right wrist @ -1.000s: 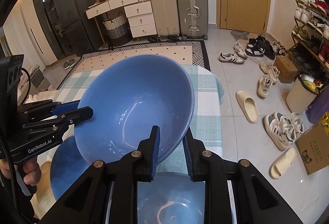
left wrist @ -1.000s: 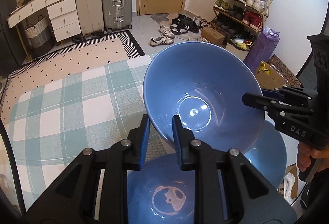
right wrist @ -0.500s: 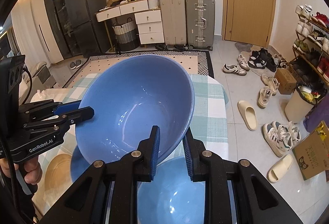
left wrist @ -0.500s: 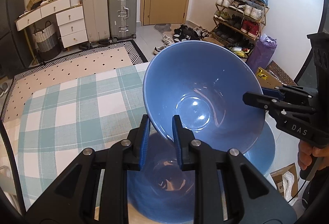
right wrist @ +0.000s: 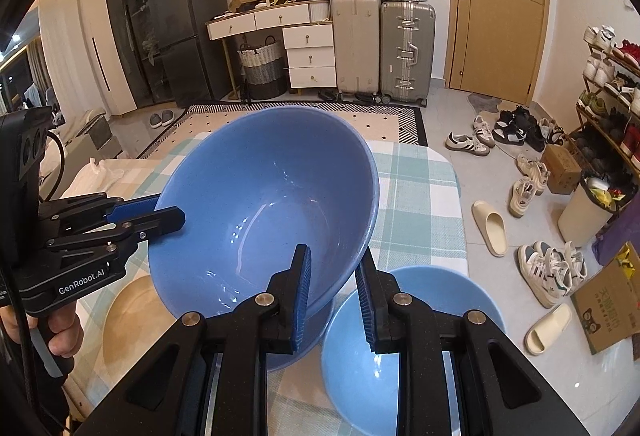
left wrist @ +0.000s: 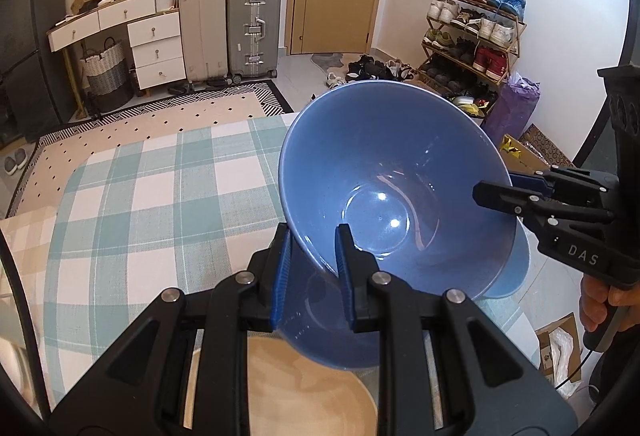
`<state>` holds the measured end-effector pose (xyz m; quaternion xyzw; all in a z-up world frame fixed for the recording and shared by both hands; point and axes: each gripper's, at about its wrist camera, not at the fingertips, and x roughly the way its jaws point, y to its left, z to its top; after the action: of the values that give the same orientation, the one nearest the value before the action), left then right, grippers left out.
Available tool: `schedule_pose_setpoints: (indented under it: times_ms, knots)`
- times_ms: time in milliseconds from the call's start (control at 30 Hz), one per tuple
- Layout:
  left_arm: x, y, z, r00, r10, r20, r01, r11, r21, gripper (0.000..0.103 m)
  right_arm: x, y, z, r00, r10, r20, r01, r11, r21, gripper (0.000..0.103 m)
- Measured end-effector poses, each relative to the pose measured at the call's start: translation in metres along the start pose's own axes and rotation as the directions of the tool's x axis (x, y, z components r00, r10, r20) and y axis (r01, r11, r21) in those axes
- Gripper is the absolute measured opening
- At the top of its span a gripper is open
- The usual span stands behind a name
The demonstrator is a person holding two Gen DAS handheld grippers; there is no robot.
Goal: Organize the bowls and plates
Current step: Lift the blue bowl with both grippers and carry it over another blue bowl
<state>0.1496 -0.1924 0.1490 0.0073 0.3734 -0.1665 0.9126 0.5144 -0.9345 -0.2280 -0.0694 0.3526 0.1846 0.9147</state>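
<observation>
The blue bowl (left wrist: 384, 195) had been carried off the second bowl (right wrist: 404, 340), partly hidden below. Left gripper (left wrist: 310, 236) and right gripper (right wrist: 332, 256) clamped opposite rims above the checked tablecloth (left wrist: 152, 203).

Left hand-held gripper (left wrist: 312, 236) clamped, right hand-held gripper (right wrist: 334, 268) clamped, both angled downward

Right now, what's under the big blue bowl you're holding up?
Under the big blue bowl sit a smaller blue bowl, a tan plate and the checked tablecloth. The bowl hides whatever lies directly beneath.
</observation>
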Motion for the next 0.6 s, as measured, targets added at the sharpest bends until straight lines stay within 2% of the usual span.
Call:
schedule_pose_setpoints:
  times_ms: [267,600]
  knots:
    - [-0.008,0.004,-0.026,1.0,0.011,-0.012,-0.011,1.0,-0.015,0.019,0.0,0.017,-0.019,1.0,0.008,-0.018,-0.009,1.0,-0.015,0.023]
    - [0.005,0.008,-0.043,0.999,0.031,-0.024,-0.031,0.999,-0.022,0.019,0.007,0.027,-0.035,0.999,0.018,-0.037,-0.019,0.999,-0.026,0.023]
